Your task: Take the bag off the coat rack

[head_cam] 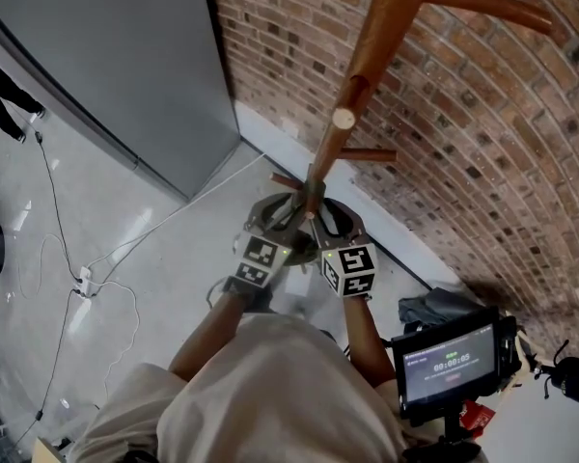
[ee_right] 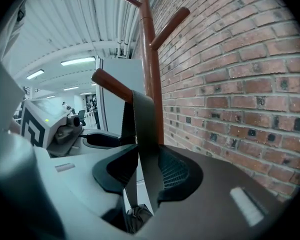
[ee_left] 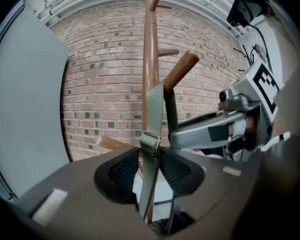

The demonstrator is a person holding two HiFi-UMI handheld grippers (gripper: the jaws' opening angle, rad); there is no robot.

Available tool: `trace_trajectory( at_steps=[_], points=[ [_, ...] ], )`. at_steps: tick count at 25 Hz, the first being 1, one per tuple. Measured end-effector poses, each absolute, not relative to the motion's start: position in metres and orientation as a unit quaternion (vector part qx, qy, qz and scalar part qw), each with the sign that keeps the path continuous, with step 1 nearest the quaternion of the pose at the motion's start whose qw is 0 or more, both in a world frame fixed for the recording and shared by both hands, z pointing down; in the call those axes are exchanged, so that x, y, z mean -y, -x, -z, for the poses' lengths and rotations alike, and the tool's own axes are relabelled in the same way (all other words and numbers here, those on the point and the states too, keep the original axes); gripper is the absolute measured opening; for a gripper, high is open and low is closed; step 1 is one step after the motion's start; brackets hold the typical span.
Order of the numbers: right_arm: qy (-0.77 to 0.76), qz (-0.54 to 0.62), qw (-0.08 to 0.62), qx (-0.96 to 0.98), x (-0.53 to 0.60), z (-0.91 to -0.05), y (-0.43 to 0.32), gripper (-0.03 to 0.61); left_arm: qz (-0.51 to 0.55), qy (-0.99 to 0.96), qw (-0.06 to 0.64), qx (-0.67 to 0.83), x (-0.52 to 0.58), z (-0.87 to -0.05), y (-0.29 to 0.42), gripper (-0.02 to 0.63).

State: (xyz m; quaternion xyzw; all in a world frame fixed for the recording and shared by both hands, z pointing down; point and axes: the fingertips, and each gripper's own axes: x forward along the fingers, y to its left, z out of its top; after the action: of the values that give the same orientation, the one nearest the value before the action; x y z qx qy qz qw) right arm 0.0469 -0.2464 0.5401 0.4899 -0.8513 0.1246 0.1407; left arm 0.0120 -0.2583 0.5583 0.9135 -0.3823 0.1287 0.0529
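Note:
A wooden coat rack [head_cam: 367, 66] stands against the brick wall. A grey bag strap [ee_left: 152, 114] with a buckle hangs over a low peg [ee_left: 180, 69] of it. My left gripper [ee_left: 150, 171] is shut on that strap just below the buckle. The right gripper [ee_right: 147, 171] has the dark strap [ee_right: 142, 129] running between its jaws, lying against one pad, with a sliver of gap on the other side. The bag [ee_right: 135, 216] shows only as a dark lump below the jaws. In the head view both grippers, left [head_cam: 280, 215] and right [head_cam: 333, 222], meet at the pole.
A brick wall [head_cam: 482, 114] runs behind the rack and a tall grey panel [head_cam: 125, 66] stands to the left. Cables [head_cam: 77, 278] trail over the pale floor. A monitor on a stand [head_cam: 454, 360] and a dark cloth [head_cam: 434, 307] are at the right.

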Motion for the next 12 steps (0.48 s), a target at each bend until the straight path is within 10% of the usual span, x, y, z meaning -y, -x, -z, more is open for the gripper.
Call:
trace_trajectory(
  at_steps=[12],
  points=[
    [-0.479, -0.113, 0.154, 0.857, 0.2458, -0.5398, -0.045, 0.054, -0.106, -0.918, 0.071, 0.375, 0.2589, -0.555, -0.0118, 0.049]
  ],
)
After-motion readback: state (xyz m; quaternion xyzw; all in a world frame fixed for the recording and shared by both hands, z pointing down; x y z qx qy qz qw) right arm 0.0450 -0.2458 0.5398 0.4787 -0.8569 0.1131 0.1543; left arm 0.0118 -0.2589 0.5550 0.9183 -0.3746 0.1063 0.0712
